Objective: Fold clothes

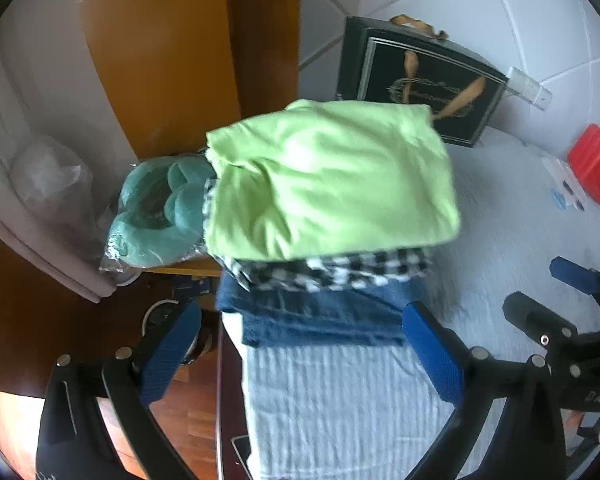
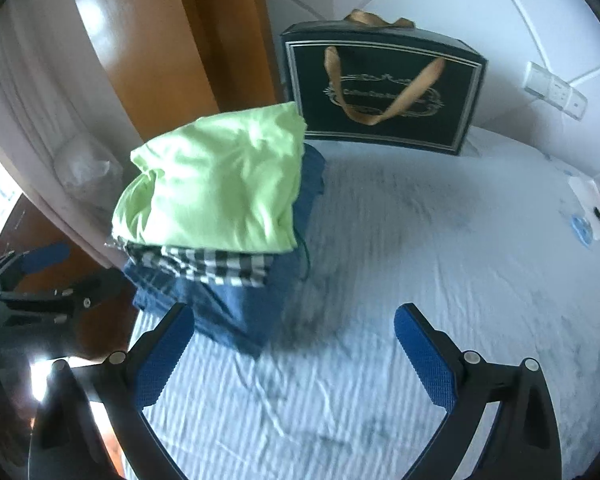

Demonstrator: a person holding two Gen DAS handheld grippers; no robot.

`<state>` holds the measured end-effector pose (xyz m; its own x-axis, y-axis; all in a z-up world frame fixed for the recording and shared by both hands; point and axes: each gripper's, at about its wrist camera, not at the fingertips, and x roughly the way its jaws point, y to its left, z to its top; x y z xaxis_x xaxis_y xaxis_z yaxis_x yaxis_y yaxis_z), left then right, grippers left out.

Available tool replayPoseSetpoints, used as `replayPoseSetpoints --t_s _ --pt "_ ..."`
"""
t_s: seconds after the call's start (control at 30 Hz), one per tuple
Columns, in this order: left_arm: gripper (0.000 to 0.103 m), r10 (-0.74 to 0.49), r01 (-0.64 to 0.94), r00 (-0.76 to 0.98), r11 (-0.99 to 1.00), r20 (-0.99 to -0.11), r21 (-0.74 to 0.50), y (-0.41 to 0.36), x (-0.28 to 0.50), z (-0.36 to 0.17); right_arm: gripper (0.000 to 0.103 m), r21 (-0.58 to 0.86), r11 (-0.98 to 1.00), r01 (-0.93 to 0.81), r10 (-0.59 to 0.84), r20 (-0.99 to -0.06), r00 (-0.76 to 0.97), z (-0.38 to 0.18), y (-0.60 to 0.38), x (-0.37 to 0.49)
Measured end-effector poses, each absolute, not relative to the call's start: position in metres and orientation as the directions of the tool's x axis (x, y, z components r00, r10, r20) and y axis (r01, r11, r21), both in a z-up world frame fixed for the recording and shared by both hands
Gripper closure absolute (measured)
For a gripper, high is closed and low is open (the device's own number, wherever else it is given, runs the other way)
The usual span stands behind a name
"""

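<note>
A stack of folded clothes sits at the bed's left edge: a light green shirt point(image 1: 332, 184) on top, a black-and-white checked garment point(image 1: 340, 272) under it, dark blue jeans point(image 1: 320, 316) at the bottom. The same stack shows in the right wrist view, green shirt point(image 2: 220, 184), checked garment point(image 2: 216, 266), jeans point(image 2: 228, 312). My left gripper point(image 1: 300, 360) is open and empty, just in front of the stack. My right gripper point(image 2: 296, 360) is open and empty over the bedspread, to the right of the stack. It also shows in the left wrist view point(image 1: 568, 312).
The bed has a pale blue ribbed cover point(image 2: 400, 280). A black gift bag with gold ribbon handles point(image 2: 384, 88) stands at the far side against the wall. A red object point(image 1: 596, 164) lies at the right. A teal cushion in plastic point(image 1: 160, 216) sits left of the bed.
</note>
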<state>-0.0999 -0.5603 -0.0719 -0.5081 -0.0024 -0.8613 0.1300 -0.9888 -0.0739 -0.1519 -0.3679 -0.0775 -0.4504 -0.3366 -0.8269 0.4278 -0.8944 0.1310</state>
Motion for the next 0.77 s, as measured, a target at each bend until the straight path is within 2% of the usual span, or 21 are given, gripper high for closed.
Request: replayPoseSetpoints --t_s 0.77 --pt "0.001 -0.033 0.165 -0.531 -0.984 -0.847 -0.065 -0.535 -0.050 -0.046 0.001 0.169 -0.877 0.450 -0.389 -0.801 -0.456 -0.047 -0.335 -0.102"
